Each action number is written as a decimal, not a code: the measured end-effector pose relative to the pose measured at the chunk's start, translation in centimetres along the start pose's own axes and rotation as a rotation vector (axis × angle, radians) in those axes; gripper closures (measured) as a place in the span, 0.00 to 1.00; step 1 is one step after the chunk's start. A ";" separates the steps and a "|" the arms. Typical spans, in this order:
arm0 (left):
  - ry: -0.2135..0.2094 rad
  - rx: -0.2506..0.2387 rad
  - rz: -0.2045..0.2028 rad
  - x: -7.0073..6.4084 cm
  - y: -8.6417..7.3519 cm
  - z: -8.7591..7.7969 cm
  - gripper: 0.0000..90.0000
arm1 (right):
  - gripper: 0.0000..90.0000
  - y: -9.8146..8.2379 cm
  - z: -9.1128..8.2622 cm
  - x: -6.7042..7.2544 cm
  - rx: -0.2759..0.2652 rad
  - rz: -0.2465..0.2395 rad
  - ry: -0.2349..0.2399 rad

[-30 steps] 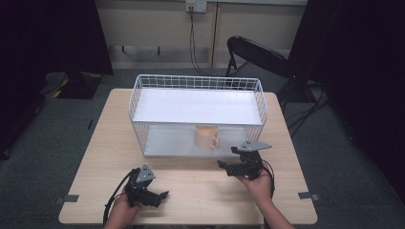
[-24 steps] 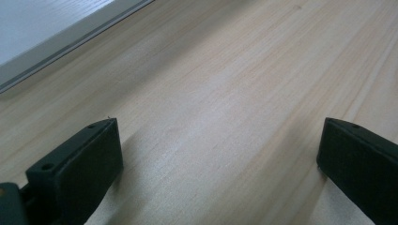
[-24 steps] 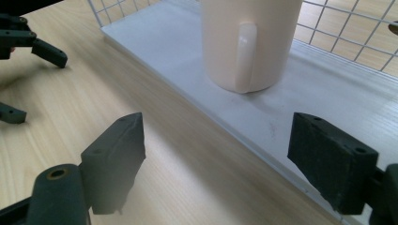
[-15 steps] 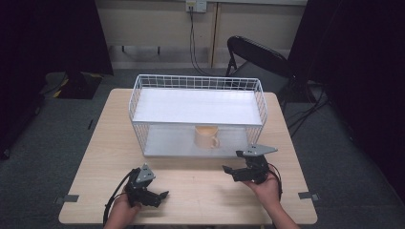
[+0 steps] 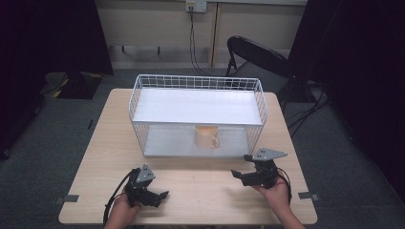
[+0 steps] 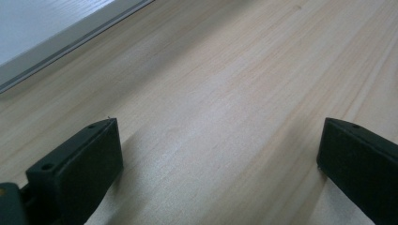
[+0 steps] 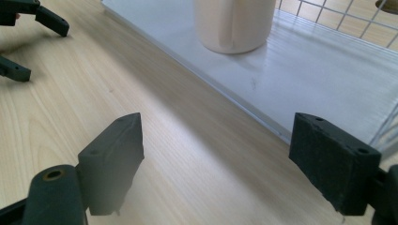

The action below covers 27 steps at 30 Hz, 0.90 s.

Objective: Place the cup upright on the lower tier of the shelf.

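Observation:
A cream mug (image 5: 206, 137) stands upright on the lower white board of a white wire rack (image 5: 196, 78) at the table's middle, under the rack's upper board. In the right gripper view the mug (image 7: 233, 23) is ahead on that board (image 7: 319, 79). My right gripper (image 5: 240, 166) is held over the table just in front of the rack's right end, open and empty (image 7: 220, 154). My left gripper (image 5: 157, 191) rests low near the front edge, open, with bare wood between its jaws (image 6: 216, 154). It also appears far off in the right gripper view (image 7: 28, 28).
The wooden table (image 5: 200, 191) has bare room between the two grippers. The rack's front is open, and its wire sides rise at both ends. A black folding chair (image 5: 258, 57) stands behind the table on the right. The rack's board edge (image 6: 47, 28) lies ahead of the left gripper.
My right gripper has drawn back from the rack, moving right and toward the front edge. The left gripper and the mug have stayed put.

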State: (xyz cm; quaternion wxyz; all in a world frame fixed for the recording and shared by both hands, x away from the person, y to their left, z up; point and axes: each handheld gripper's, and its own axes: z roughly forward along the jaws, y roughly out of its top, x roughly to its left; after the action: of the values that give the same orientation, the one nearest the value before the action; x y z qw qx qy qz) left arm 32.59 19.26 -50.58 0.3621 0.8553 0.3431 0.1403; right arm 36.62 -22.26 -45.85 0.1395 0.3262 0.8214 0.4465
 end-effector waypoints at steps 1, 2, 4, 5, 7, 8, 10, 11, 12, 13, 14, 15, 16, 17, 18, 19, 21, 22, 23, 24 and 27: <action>0.000 0.000 0.000 0.0 0.0 0.0 0.00 | 0.19 -0.1 -0.2 -0.1 0.000 -0.004 -0.002; 0.000 0.000 0.000 0.0 0.0 0.0 0.00 | 0.19 -0.3 -0.3 -0.2 0.002 -0.002 0.001; 0.000 0.000 0.000 0.0 0.0 0.0 0.00 | 0.19 -0.5 -0.7 -0.4 0.000 -0.002 -0.004; 0.000 0.000 0.000 0.0 0.0 0.0 0.00 | 0.19 -0.7 -0.9 -0.5 0.000 -0.002 -0.003; 0.000 0.000 -0.001 0.0 0.0 0.0 0.00 | 0.19 -0.9 -1.1 -0.6 0.004 -0.005 -0.005; 0.000 0.000 0.000 0.0 0.0 0.0 0.00 | 0.19 -1.0 -1.2 -0.6 0.001 -0.005 -0.003; 0.000 0.000 0.000 0.0 0.0 0.0 0.00 | 0.19 -1.2 -1.4 -0.7 0.003 -0.011 -0.008; 0.001 0.000 0.001 0.0 0.0 0.0 0.00 | 0.18 -1.4 -1.5 -0.7 0.003 -0.014 -0.007; 0.000 0.000 0.000 0.0 0.0 0.0 0.00 | 0.18 -1.5 -1.6 -0.8 0.004 -0.014 -0.012; 0.000 0.000 0.000 0.0 0.0 0.0 0.00 | 0.18 -1.6 -1.7 -0.8 0.003 -0.012 -0.012; 0.001 0.000 0.000 0.0 0.0 0.0 0.00 | 0.18 -1.7 -1.7 -0.9 0.006 -0.014 -0.013; 0.000 0.000 0.000 0.0 0.0 0.0 0.00 | 0.18 -1.9 -1.8 -0.9 0.008 -0.021 -0.017; 0.000 -0.001 -0.001 0.0 0.0 0.0 0.00 | 0.18 -2.0 -1.8 -0.9 0.011 -0.020 -0.014; 0.000 0.000 0.001 0.0 0.0 0.0 0.00 | 0.18 -2.1 -1.9 -1.0 0.011 -0.022 -0.014; 0.000 0.000 0.000 0.0 0.0 0.0 0.00 | 0.18 -2.2 -2.0 -1.1 0.013 -0.022 -0.017; 0.000 -0.001 -0.001 0.0 0.0 0.0 0.00 | 0.18 -2.2 -2.1 -1.1 0.014 -0.020 -0.015; 0.000 0.000 0.000 0.0 0.0 0.0 0.00 | 0.18 -2.4 -2.3 -1.3 0.011 -0.023 -0.015; 0.001 0.000 0.001 0.0 0.0 0.0 0.00 | 0.18 -2.5 -2.5 -1.4 0.011 -0.028 -0.014; 0.000 0.000 0.000 0.0 0.0 0.0 0.00 | 0.18 -2.6 -2.6 -1.4 0.013 -0.031 -0.014; 0.000 0.000 0.000 0.0 0.0 0.0 0.00 | 0.18 -2.7 -2.7 -1.5 0.014 -0.033 -0.023; 0.000 0.000 0.000 0.0 0.0 0.0 0.00 | 0.18 -3.0 -3.0 -1.8 0.020 -0.044 -0.036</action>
State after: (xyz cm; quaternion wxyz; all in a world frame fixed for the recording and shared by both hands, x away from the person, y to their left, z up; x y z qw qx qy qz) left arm 32.59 19.26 -50.58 0.3621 0.8553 0.3431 0.1404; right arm 35.18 -26.54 -46.78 0.1609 0.3175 0.8301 0.4293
